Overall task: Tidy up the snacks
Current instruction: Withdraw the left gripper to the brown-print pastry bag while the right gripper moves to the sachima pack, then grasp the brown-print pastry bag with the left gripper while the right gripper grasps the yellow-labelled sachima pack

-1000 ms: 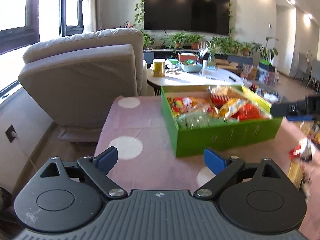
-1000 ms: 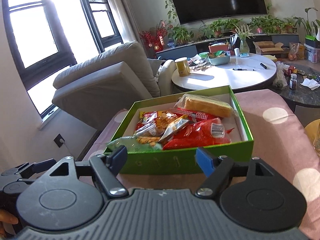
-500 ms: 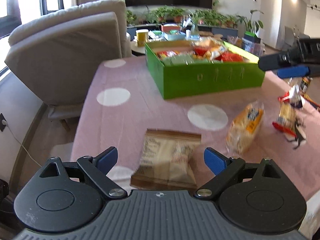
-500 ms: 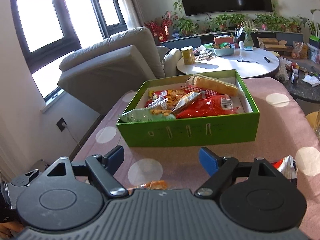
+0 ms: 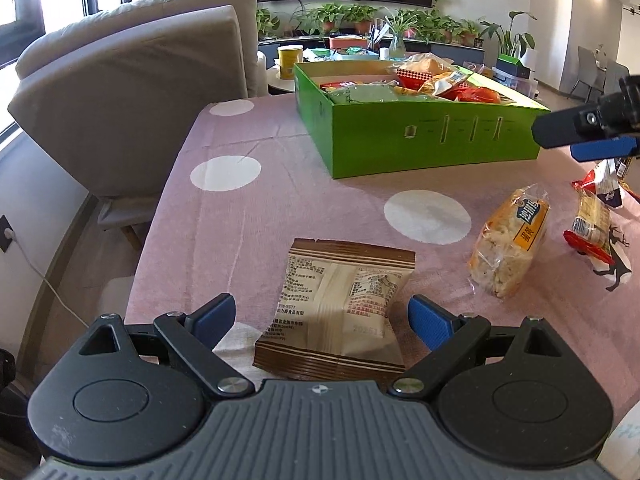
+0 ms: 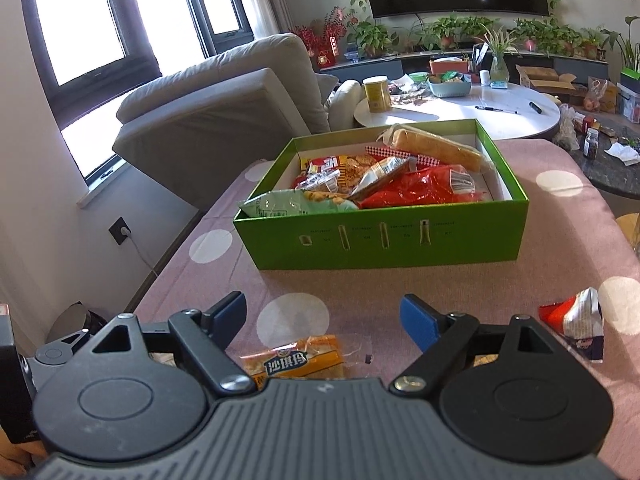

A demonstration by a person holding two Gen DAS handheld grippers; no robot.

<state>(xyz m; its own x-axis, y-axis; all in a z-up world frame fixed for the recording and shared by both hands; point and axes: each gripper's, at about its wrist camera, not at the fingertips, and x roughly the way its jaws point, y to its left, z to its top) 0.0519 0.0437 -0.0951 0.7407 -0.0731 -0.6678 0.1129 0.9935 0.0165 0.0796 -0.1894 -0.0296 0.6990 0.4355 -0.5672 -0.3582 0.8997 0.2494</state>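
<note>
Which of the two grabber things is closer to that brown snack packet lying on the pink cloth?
Left. The left gripper stands open right over the brown packet, one finger either side. The right gripper hangs farther off, by the green box.

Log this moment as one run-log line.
left gripper: open, astride brown snack packet, no contact | right gripper: open, above yellow snack packet | green box: partly filled
</note>
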